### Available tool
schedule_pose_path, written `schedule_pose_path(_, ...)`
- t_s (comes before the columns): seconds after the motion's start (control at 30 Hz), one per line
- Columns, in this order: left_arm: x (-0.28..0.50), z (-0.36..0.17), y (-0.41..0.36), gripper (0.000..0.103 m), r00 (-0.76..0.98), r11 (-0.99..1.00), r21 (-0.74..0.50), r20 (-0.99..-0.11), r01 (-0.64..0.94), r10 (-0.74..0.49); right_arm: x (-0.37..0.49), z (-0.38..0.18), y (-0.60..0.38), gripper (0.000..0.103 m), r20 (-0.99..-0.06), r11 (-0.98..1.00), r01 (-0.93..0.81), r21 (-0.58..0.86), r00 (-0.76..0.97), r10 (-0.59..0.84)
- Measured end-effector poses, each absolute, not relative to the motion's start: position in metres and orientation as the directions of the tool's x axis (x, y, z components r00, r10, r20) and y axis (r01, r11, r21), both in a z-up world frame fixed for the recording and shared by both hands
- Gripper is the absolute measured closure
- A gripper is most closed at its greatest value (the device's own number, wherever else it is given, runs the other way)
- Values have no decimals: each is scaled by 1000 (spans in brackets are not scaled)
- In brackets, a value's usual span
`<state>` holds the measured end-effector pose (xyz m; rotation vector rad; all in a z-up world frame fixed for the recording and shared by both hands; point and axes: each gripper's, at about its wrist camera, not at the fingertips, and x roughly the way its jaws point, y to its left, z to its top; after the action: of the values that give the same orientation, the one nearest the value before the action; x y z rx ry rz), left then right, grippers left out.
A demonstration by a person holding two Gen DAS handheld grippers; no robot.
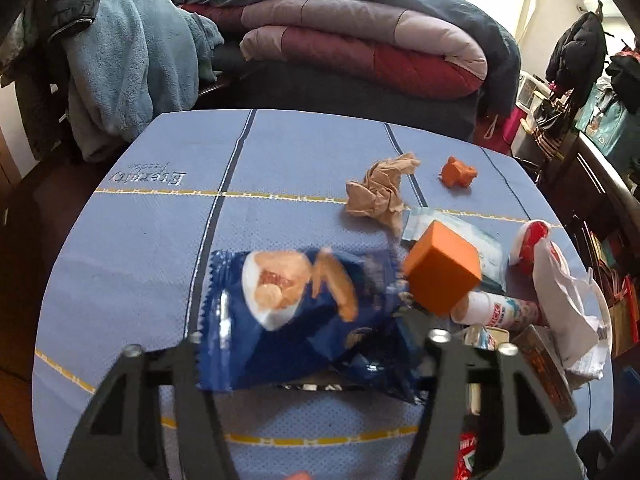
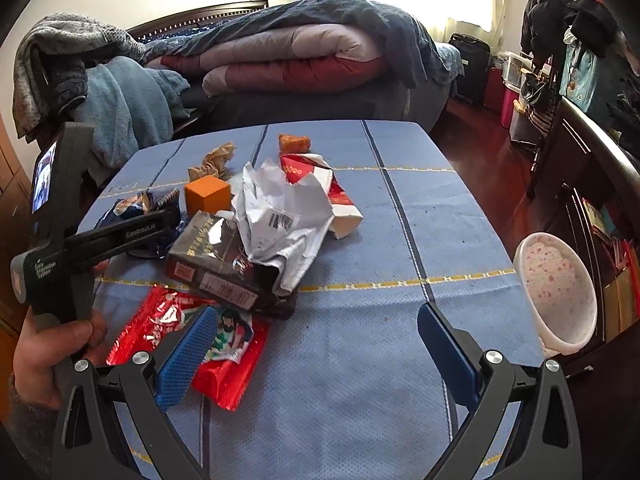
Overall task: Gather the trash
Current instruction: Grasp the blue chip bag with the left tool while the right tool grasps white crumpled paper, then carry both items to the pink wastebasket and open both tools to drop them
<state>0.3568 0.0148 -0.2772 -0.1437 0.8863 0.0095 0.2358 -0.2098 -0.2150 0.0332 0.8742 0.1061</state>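
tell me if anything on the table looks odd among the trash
The orange cube stands out: a clean, solid block sitting among crumpled wrappers beside the blue snack bag, so it doesn't look like trash.

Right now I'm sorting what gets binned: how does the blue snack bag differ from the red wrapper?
The blue snack bag sits between the left tool's fingers; the red wrapper lies flat on the blue tablecloth, partly under the right tool's left finger. The blue snack bag looks puffed and crumpled, the red wrapper flatter. The bag shows pictured snacks, the wrapper a cartoon figure. Both are glossy plastic packaging.
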Motion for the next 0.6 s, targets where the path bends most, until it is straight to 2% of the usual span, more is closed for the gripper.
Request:
schedule_pose_path(0.03,355,-275,17,59,642,988,-138,-765,-72,-60,237,-215,-208,4,-758,994,-82,76,643,111)
schedule_pose_path(0.13,345,-267,26,69,663,982,-157,-747,-104,-49,243,-215,-201,10,-755,990,-102,96,640,140)
schedule_pose_path(0.2,336,-260,33,71,679,977,-175,-732,-120,-48,247,-216,-200,16,-749,985,-104,139,639,173)
schedule_pose_path(0.4,310,-237,49,72,723,964,-218,-689,-151,-43,273,-211,-208,16,-712,957,-82,279,651,264)
schedule_pose_path(0.5,305,-231,50,72,729,964,-224,-683,-141,-52,292,-216,-203,16,-728,957,-70,281,634,260)
schedule_pose_path(0.57,303,-227,49,72,735,967,-219,-676,-129,-55,301,-222,-198,22,-745,965,-53,255,626,231)
schedule_pose_path(0.6,301,-224,46,72,738,970,-210,-673,-124,-51,303,-225,-197,37,-754,968,-51,247,617,225)
